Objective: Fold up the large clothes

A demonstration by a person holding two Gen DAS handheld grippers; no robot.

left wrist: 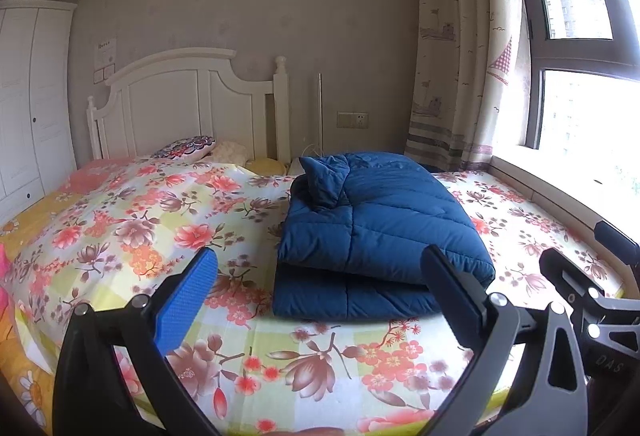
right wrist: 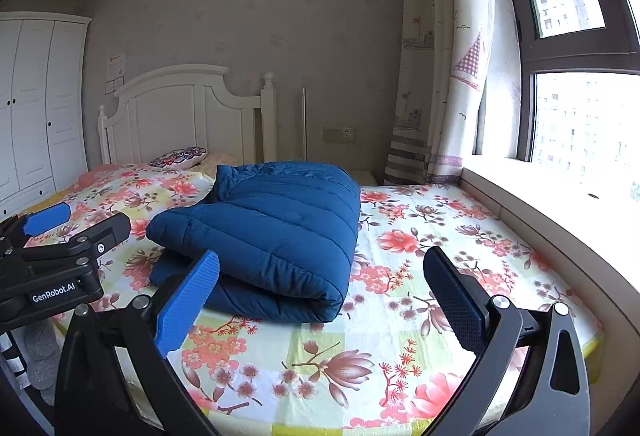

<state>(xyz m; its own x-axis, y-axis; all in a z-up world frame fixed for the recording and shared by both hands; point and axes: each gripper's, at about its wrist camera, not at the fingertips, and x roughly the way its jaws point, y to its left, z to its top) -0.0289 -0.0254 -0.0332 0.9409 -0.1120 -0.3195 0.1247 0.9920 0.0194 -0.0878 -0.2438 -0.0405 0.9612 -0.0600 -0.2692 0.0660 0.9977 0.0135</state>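
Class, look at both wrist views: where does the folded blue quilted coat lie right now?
The blue quilted coat lies folded on the floral bedsheet, mid-bed, ahead of both open grippers, between the white headboard and the window-side curtain.

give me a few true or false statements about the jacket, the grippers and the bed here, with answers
1. The blue quilted jacket lies folded in layers on the floral bedsheet. True.
2. The left gripper is clamped on the jacket. False: its jaws stand wide apart, holding nothing.
3. The right gripper is open and clear of the jacket. True.
4. The jacket hangs from the white headboard. False: it rests on the mattress, apart from the headboard.
5. The window is on the wardrobe's side of the bed. False: the window is to the right, the white wardrobe to the left.
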